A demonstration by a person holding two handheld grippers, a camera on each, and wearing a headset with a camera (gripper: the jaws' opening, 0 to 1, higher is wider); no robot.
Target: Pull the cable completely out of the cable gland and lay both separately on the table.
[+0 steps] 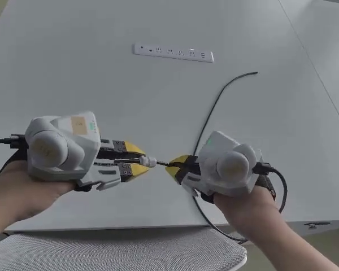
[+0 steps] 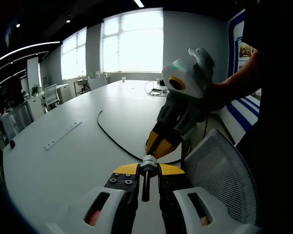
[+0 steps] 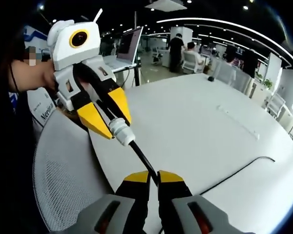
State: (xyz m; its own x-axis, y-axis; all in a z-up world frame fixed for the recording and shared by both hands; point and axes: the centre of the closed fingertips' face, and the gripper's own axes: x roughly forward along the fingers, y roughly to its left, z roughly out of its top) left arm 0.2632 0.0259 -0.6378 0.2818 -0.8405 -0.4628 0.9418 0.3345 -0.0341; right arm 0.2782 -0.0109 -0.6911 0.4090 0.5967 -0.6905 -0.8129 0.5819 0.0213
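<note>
A white cable gland [image 1: 147, 162] [image 2: 148, 165] [image 3: 120, 130] is held in the air above the table's near edge, with my left gripper [image 1: 137, 162] [image 2: 147, 172] [image 3: 106, 117] shut on it. A thin black cable [image 1: 213, 109] [image 3: 142, 157] leaves the gland's right end. My right gripper [image 1: 174, 166] [image 3: 153, 178] [image 2: 158, 145] is shut on that cable a short way from the gland. Past the right gripper the cable loops off the table edge, then runs across the white table [image 1: 101, 96] to a free end at the far right.
A white power strip [image 1: 173, 53] [image 2: 62, 135] [image 3: 239, 121] lies flat at the back of the table. A grey mesh chair [image 1: 118, 251] [image 2: 219, 165] [image 3: 63, 175] sits below the near edge. People and desks [image 3: 185, 48] fill the office behind.
</note>
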